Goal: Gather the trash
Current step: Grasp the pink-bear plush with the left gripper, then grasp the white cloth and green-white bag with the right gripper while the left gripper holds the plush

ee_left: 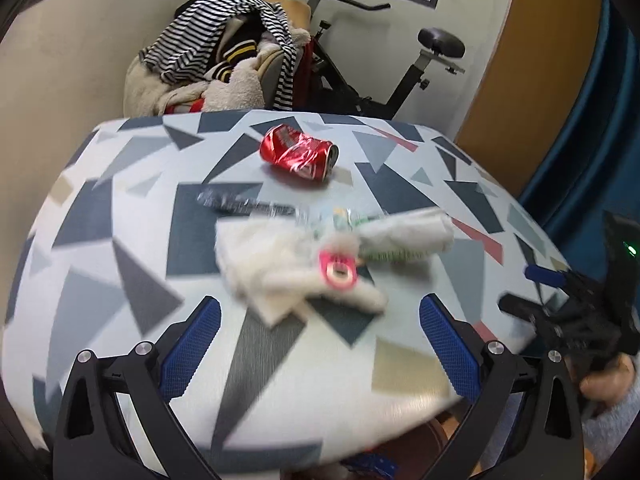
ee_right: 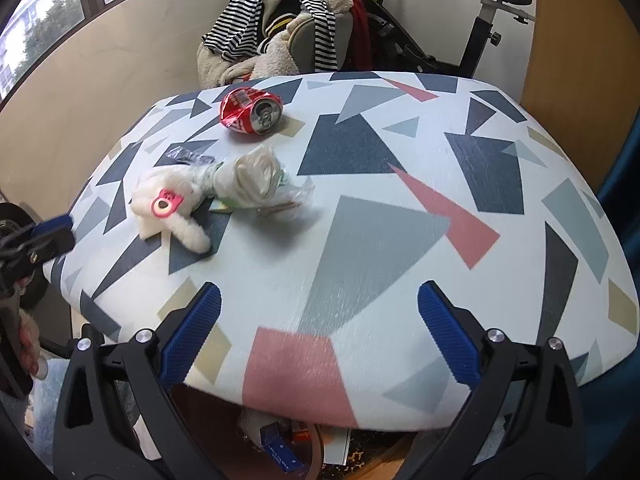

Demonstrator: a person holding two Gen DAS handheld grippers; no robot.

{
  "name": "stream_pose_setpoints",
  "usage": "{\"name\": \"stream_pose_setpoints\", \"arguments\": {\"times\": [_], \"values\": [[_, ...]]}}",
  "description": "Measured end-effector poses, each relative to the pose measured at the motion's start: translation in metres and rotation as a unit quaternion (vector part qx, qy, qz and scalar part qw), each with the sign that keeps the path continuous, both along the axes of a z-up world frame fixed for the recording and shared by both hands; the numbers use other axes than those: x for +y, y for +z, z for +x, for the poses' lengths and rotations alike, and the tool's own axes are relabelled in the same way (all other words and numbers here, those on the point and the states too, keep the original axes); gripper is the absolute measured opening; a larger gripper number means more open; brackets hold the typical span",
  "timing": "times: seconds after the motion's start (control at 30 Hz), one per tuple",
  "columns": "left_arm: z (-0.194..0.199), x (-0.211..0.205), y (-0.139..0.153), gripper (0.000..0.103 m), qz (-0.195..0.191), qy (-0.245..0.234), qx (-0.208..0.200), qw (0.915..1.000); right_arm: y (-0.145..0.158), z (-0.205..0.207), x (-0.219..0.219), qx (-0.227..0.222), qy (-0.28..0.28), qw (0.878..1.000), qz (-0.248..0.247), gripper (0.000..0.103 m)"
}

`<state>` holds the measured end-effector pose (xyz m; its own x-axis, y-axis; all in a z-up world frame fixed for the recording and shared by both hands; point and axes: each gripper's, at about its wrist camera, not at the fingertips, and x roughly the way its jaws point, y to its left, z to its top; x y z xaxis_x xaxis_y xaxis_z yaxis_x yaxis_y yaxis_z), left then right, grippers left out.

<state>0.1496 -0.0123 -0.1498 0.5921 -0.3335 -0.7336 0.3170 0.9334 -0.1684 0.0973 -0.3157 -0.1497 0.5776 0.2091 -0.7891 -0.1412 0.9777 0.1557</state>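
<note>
- Both grippers hover at the near edge of the table [ee_right: 400, 216], jaws spread wide, nothing held: left gripper [ee_left: 320, 344], right gripper [ee_right: 319, 332]
- The trash sits on the far left of the table: a crushed can [ee_right: 251, 111] farthest, tissues [ee_right: 176, 208] and a clear wrapper [ee_right: 288, 196] nearer
- Likely best to take the can first; close across its dented middle, since the round ends may slip
- The left view is blurred; the pink ring [ee_left: 339, 269] on the tissues is unclear; a dark strip [ee_right: 188, 155] beside them cannot be identified
</note>
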Motion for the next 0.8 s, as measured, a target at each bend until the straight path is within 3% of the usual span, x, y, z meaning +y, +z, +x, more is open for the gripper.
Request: {"name": "stream_pose_setpoints", "arguments": {"times": [0.07, 0.13, 0.37, 0.4, 0.43, 0.47, 0.63, 0.8], "values": [[0.019, -0.011, -0.003, 0.097, 0.002, -0.007, 0.013, 0.9999, -0.001, 0.005, -0.003, 0.002, -0.003, 1.000, 0.003, 0.097], [0.036, -0.024, -0.007, 0.088, 0.017, -0.011, 0.025, 0.9995, -0.002, 0.009, -0.006, 0.005, -0.007, 1.000, 0.008, 0.097], [0.071, -0.061, -0.041, 0.069, 0.105, -0.021, 0.046, 0.9932, -0.004, 0.015, -0.016, 0.008, -0.014, 1.000, 0.017, 0.097], [0.074, -0.061, -0.046, 0.058, 0.108, -0.020, 0.053, 0.9926, -0.005, 0.015, -0.017, 0.007, -0.015, 1.000, 0.017, 0.097], [0.075, -0.060, -0.050, 0.034, 0.106, -0.020, 0.061, 0.9923, -0.005, 0.015, -0.018, 0.007, -0.014, 1.000, 0.018, 0.097], [0.075, -0.059, -0.055, 0.031, 0.101, -0.024, 0.072, 0.9919, -0.006, 0.015, -0.019, 0.007, -0.014, 1.000, 0.018, 0.097], [0.058, -0.048, -0.053, 0.030, 0.069, -0.032, 0.062, 0.9952, -0.006, 0.016, -0.018, -0.005, -0.002, 1.000, 0.024, 0.097], [0.038, -0.026, -0.028, 0.030, 0.008, -0.020, 0.043, 0.9988, -0.006, 0.030, 0.000, -0.025, 0.048, 0.998, 0.035, 0.084]]}}
